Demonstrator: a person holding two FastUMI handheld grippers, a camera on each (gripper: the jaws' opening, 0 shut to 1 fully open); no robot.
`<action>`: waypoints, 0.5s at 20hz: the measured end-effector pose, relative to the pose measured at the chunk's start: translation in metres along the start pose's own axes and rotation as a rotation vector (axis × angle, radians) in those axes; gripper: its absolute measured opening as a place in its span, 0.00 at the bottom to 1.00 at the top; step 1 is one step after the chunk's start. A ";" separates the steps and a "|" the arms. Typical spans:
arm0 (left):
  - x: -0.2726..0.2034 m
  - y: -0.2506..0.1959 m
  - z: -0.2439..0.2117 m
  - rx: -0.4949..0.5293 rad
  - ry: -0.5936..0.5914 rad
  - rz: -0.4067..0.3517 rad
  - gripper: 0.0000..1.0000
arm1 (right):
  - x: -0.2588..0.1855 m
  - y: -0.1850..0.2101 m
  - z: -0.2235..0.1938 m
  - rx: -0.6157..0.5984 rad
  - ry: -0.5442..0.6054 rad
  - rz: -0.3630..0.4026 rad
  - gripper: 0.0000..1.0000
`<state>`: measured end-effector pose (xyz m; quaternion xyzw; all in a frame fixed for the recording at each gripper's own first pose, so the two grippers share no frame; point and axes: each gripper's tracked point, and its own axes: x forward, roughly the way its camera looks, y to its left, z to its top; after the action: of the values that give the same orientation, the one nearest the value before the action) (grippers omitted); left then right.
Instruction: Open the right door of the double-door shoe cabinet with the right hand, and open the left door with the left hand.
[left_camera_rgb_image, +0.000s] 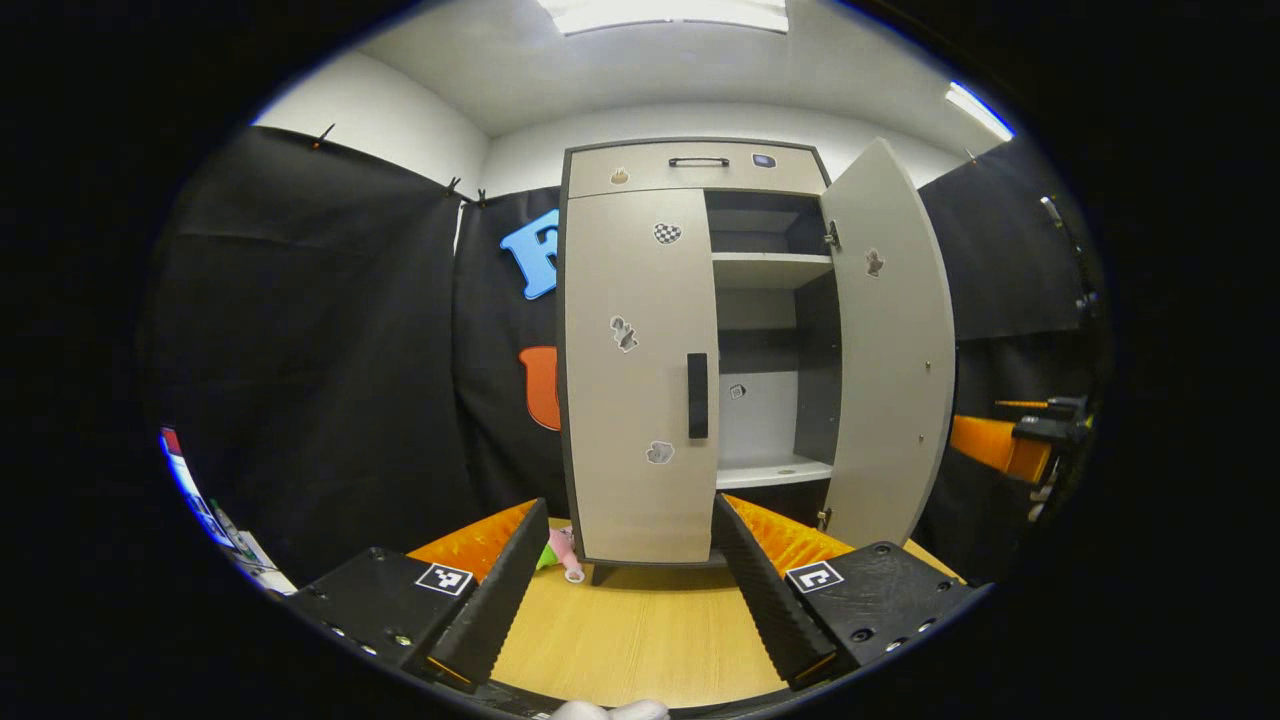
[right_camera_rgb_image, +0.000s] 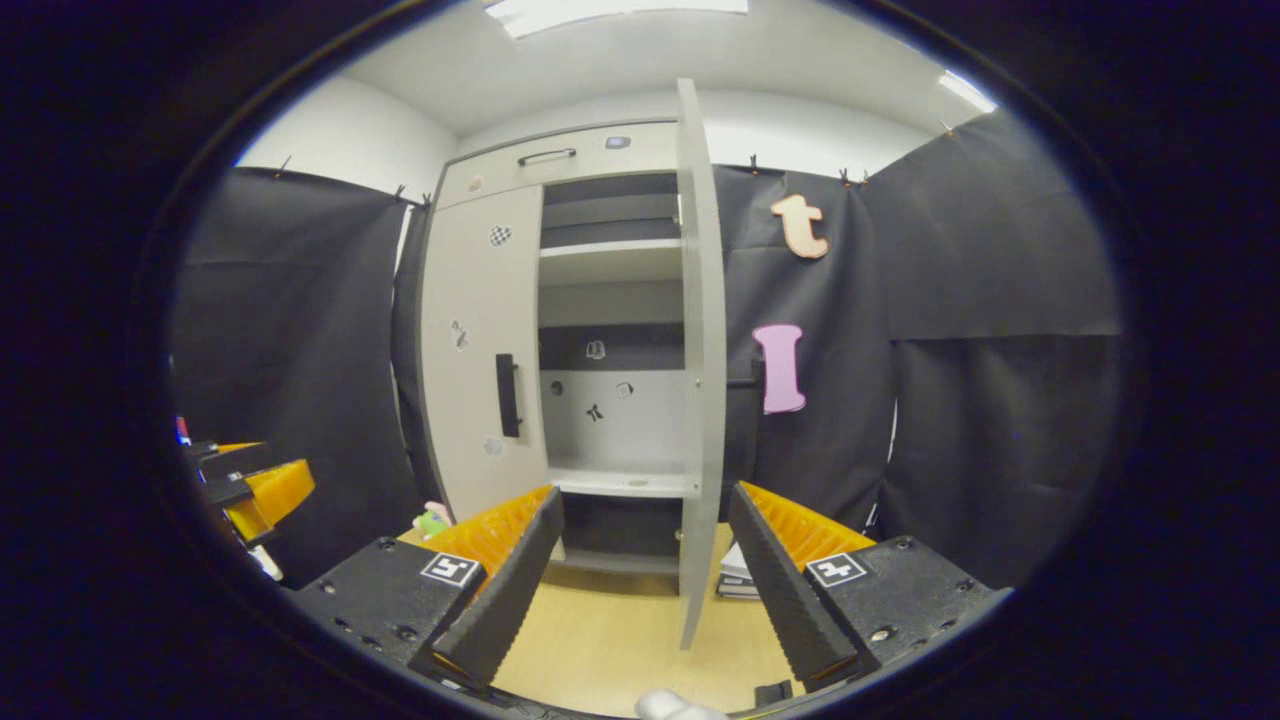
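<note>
We see the double-door shoe cabinet (left_camera_rgb_image: 690, 350) standing upright on the wooden table (left_camera_rgb_image: 640, 640), toward its far edge. Its right door (left_camera_rgb_image: 890, 350) is swung wide open, showing pale shelves (left_camera_rgb_image: 770, 270) inside, while the left door (left_camera_rgb_image: 625, 370) sits shut against the frame with its dark vertical handle (left_camera_rgb_image: 697, 395) near the inner edge. Above both doors runs a drawer (left_camera_rgb_image: 690, 168) with a dark bar pull.

Our left tool (left_camera_rgb_image: 630, 590) hovers over the table in front of the closed left door, its fingers spread apart with nothing between them, well short of the handle. In the left gripper view the other tool (left_camera_rgb_image: 1040, 435) shows far off by the right side.

In the right gripper view our right tool (right_camera_rgb_image: 640, 590) is likewise spread wide and holds nothing; the open right door (right_camera_rgb_image: 700, 350) stands edge-on just ahead between its fingers, not touched by either. A small pink and green toy (right_camera_rgb_image: 432, 518) lies on the table beside the cabinet's left foot, and a stack of books (right_camera_rgb_image: 738, 575) rests by the far right corner.
</note>
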<state>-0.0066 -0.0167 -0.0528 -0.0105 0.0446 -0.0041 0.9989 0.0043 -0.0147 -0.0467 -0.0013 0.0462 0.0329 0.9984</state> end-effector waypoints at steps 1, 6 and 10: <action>0.004 0.003 0.002 0.004 -0.004 0.001 0.98 | 0.000 0.005 -0.004 0.005 0.009 0.001 1.00; 0.028 0.001 0.005 0.023 -0.011 -0.026 0.98 | 0.001 0.011 -0.006 0.013 0.014 -0.018 1.00; 0.068 -0.006 0.017 0.047 -0.039 -0.038 0.98 | 0.003 0.012 0.005 0.004 -0.003 -0.037 1.00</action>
<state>0.0627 -0.0228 -0.0423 0.0120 0.0249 -0.0240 0.9993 0.0070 -0.0024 -0.0421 -0.0001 0.0448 0.0142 0.9989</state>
